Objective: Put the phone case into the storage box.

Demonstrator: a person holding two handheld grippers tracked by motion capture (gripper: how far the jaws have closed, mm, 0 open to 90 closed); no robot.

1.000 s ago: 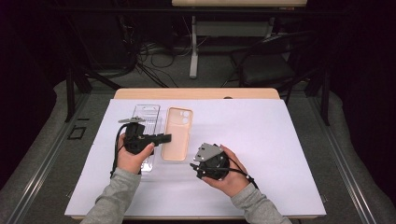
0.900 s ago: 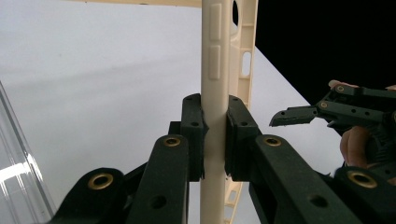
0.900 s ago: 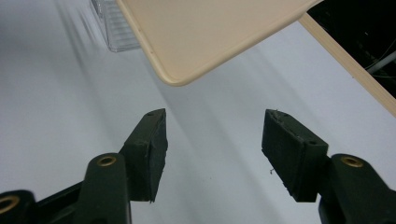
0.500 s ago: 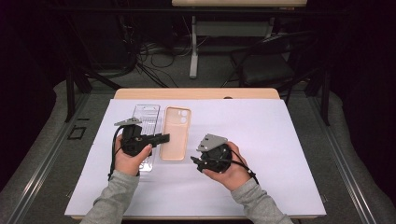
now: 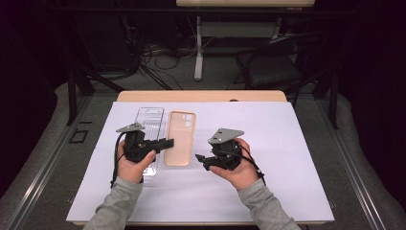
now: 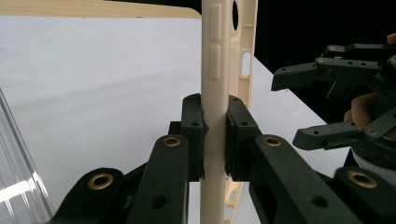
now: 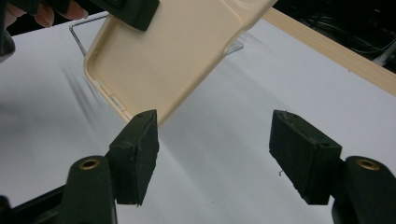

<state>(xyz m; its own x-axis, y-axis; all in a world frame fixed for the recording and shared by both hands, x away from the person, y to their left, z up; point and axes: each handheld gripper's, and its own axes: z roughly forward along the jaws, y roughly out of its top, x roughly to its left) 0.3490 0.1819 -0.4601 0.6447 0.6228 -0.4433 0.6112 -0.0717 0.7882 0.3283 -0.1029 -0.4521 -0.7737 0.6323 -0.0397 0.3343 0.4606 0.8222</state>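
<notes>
The right gripper [image 5: 203, 158] has just been opening its jaws, and nothing sits between them. It has lifted a little and now sits closer to the phone case [image 5: 180, 138] than a second ago. The case lies on the white sheet [image 5: 287, 143], just beside a clear tray [image 5: 149, 122]. The left gripper [image 5: 168, 142] pinches the case's side edge tight. The right one looks ready to grab the case too. No words or brand names can be read.
</notes>
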